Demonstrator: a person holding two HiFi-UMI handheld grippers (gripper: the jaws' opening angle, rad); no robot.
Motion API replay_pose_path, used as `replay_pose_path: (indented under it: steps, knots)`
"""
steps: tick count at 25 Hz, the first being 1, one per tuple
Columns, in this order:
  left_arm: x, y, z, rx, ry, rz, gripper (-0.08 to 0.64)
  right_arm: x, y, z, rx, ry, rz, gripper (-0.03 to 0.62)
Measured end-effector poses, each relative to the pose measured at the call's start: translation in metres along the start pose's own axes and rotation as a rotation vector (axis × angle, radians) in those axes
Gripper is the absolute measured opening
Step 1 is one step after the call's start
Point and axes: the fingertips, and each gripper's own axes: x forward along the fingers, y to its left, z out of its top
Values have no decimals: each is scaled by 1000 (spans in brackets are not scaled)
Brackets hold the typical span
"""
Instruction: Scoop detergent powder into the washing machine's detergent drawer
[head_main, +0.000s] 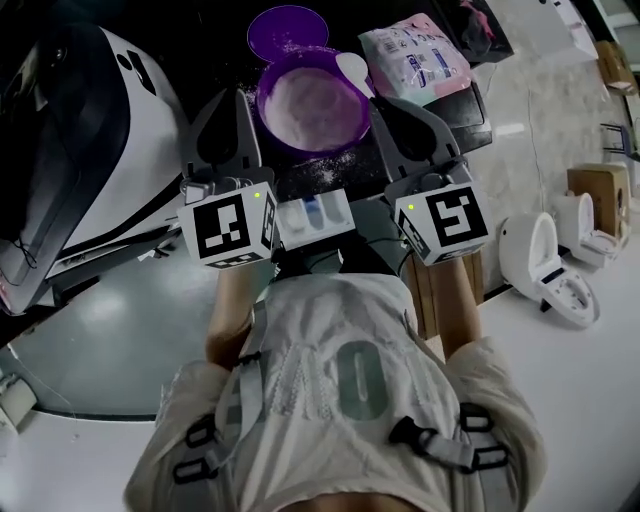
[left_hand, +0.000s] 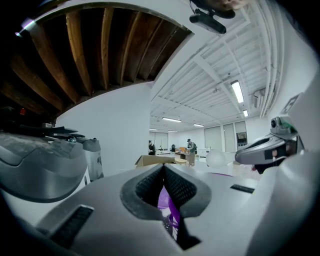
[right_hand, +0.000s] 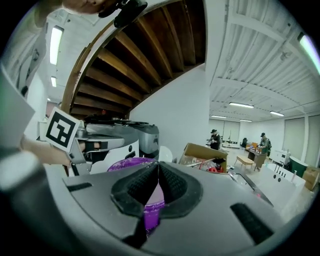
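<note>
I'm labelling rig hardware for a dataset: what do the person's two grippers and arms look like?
The left gripper and right gripper are matte grey, each with a broad tapering claw lined with black textured pads. Each carries a white cube with black square markers and a small green light. The person wears a pale short-sleeved shirt with dark buckled straps.

Glossy translucent purple plastic bowl (head_main: 266, 110), grainy white powder (head_main: 312, 108).
Smooth white plastic spoon (head_main: 353, 72); shiny, crinkled plastic pouch (head_main: 415, 55).
</note>
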Motion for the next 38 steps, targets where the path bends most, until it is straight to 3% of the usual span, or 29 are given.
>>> replay_pose_path:
  steps: [4, 13, 20, 25, 32, 38]
  knots:
    - [12, 8, -6, 4, 23, 4, 20, 11, 0, -1, -71, 65, 71, 9]
    - [21, 29, 16, 7, 58, 121, 20, 45, 11, -8, -206, 268, 322, 9]
    - [23, 32, 15, 18, 76, 122, 20, 60, 4, -34, -361, 514, 366, 9]
    - [24, 36, 8, 14, 70, 114, 20, 73, 1, -45, -464, 591, 334, 9]
    - [23, 42, 4, 12, 58, 111, 20, 83, 8, -60, -504, 701, 323, 9]
    - [17, 56, -4, 1, 75, 134, 20, 88, 15, -63, -442, 768, 372, 9]
